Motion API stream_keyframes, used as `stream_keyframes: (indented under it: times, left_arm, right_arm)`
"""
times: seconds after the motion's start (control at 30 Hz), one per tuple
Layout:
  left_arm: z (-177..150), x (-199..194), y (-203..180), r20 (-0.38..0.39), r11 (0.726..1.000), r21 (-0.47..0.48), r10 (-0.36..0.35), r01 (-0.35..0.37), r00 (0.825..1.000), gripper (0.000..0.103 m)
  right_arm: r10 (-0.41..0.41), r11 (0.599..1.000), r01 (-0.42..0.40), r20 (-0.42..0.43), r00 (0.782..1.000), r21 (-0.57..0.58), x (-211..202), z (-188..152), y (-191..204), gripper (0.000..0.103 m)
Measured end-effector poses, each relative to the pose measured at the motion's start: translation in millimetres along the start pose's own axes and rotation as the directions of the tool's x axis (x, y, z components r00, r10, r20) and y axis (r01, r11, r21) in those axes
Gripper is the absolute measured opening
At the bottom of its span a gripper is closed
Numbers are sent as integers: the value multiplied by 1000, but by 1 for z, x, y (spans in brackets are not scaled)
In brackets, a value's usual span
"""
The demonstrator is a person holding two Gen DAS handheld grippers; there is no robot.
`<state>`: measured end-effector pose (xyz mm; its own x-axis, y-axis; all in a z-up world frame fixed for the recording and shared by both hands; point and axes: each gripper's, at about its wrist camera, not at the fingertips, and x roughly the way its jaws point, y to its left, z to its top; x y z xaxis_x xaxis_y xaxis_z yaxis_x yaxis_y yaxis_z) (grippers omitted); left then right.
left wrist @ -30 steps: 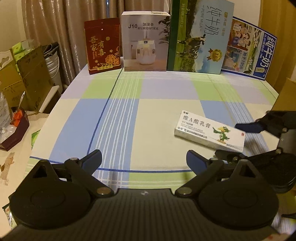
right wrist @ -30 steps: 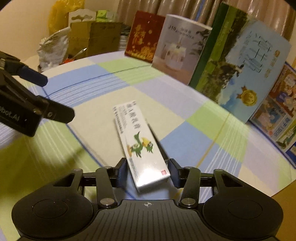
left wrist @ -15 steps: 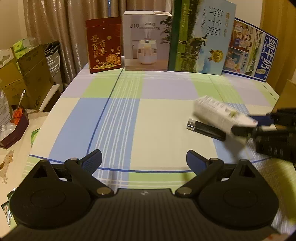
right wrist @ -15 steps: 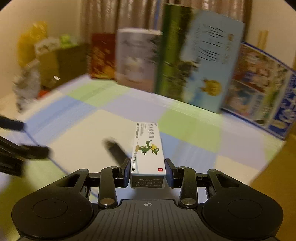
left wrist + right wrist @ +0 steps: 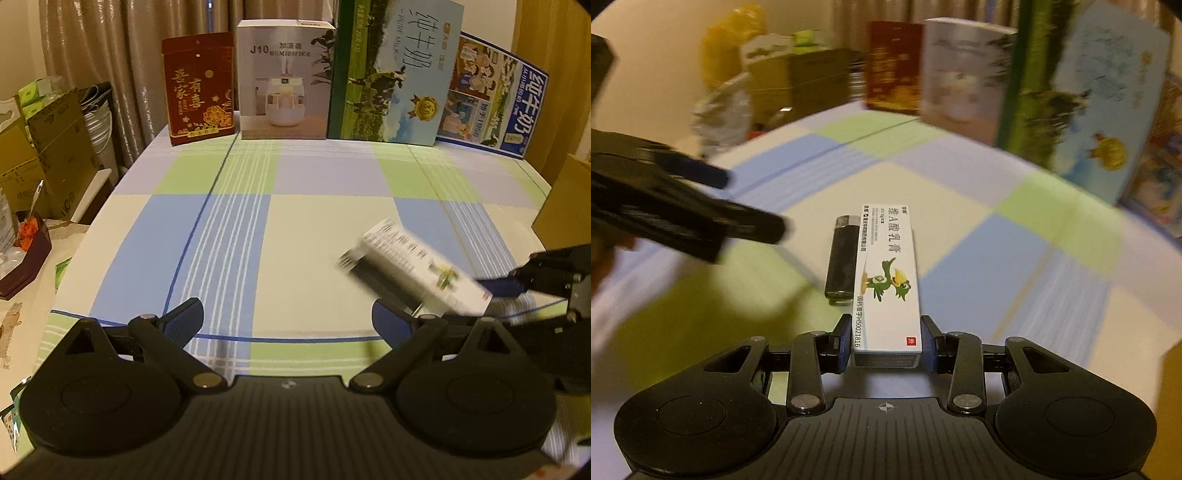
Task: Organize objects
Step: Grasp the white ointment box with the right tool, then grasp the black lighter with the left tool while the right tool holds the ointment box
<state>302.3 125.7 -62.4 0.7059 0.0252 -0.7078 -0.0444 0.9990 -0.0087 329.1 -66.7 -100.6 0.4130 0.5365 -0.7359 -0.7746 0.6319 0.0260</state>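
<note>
Gripping a small white ointment carton (image 5: 886,280) by its near end, the right gripper (image 5: 885,341) holds it lifted above the checked tablecloth (image 5: 314,221) — a black lighter (image 5: 842,258) lies beneath. Likely light, crushable cardboard; the long sides suit pinching. The left gripper (image 5: 288,314) hovers with jaws apart, empty.
</note>
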Motion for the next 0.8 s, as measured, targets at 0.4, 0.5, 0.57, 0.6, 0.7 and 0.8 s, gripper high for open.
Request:
stream_keyframes:
  times: [0.4,0.5,0.57,0.6,0.7,0.8]
  left_arm:
    - [-4,16,-12,-25,998,-11,-70,70,997,74]
    - [-4,25,-17,-39,996,-26,-88,87,995,65]
    - [-3,29,-22,-32,995,-17,-96,95,995,62]
    - [-2,31,-25,-30,995,-8,-98,97,995,59]
    - [-4,37,-35,-39,995,49,-90,91,995,42]
    - [-6,37,-43,-32,989,126,-78,82,996,31]
  right_arm:
    - [-173,978,172,-5,985,114,-12,-12,-26,35]
    - [-176,979,175,-3,984,105,-12,-11,-25,35]
    - [-171,979,170,-4,985,111,-12,-10,-26,35]
    - [-169,979,168,-4,986,112,-12,-10,-26,35]
    - [-165,980,165,-13,986,107,-8,-12,-26,35]
    - [-162,981,162,-13,987,109,-8,-12,-26,35]
